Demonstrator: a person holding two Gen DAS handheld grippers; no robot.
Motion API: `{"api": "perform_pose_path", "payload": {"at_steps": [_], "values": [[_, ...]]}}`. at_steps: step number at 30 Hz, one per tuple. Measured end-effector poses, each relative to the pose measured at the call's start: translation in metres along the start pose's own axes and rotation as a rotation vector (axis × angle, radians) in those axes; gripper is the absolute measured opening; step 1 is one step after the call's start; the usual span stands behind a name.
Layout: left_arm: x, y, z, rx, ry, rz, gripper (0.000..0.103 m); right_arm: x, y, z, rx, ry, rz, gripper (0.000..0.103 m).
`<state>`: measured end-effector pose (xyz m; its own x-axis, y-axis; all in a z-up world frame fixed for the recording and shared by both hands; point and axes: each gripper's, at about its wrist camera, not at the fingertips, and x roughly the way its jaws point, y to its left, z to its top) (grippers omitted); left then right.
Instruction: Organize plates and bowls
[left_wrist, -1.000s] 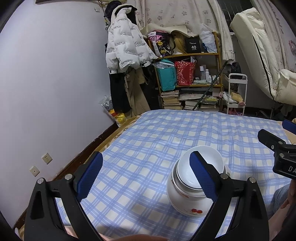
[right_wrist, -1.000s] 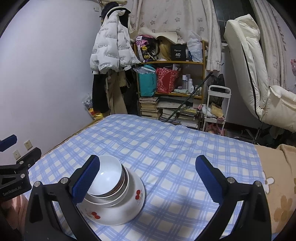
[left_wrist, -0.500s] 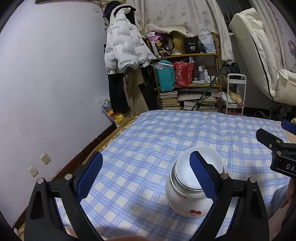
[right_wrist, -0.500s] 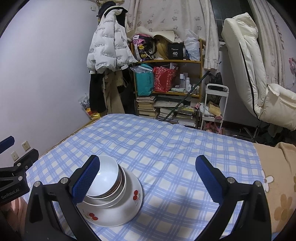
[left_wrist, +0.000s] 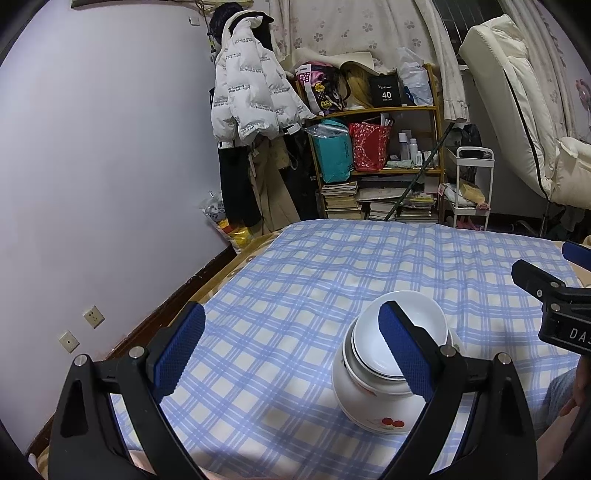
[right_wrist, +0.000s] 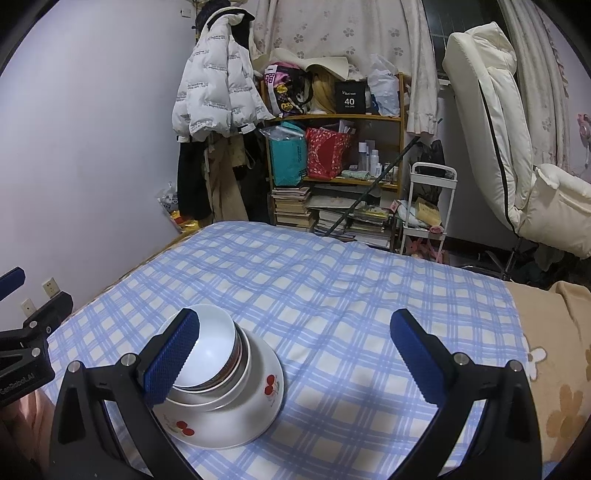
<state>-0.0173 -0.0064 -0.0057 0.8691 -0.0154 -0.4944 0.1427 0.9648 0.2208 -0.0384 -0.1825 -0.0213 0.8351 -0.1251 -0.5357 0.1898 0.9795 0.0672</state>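
A stack of nested white bowls (left_wrist: 391, 373) (right_wrist: 218, 384) stands on the blue checked cloth. The lowest and widest bowl (right_wrist: 255, 410) bears red cherry prints; smaller white bowls (right_wrist: 212, 347) sit inside it. My left gripper (left_wrist: 291, 350) is open with nothing between its blue pads, and its right finger (left_wrist: 404, 350) overlaps the stack in the left wrist view. My right gripper (right_wrist: 295, 358) is open too, its left finger (right_wrist: 171, 358) in front of the stack. Each gripper shows at the edge of the other's view.
The blue checked cloth (right_wrist: 332, 295) covers a bed with a tan flowered blanket (right_wrist: 554, 369) at the right. Beyond the bed stand a cluttered wooden shelf (left_wrist: 373, 155), a white puffer jacket (left_wrist: 251, 99), a small white cart (right_wrist: 428, 206) and a cream chair (right_wrist: 517, 147).
Both grippers stay open and drift slightly; the view of the bowl stack shifts a little. The bowls themselves have not moved.
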Motion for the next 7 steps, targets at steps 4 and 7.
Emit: {"api": "perform_pose_path", "payload": {"at_steps": [4, 7], "values": [[-0.0002, 0.0001, 0.0, 0.0, -0.001, 0.001, 0.094, 0.0005, -0.0007, 0.0009, -0.002, -0.001, 0.0, 0.103], [-0.0002, 0.0001, -0.0001, 0.002, 0.0, 0.001, 0.094, 0.0008, -0.0009, 0.0003, 0.0, -0.001, -0.002, 0.103]]}}
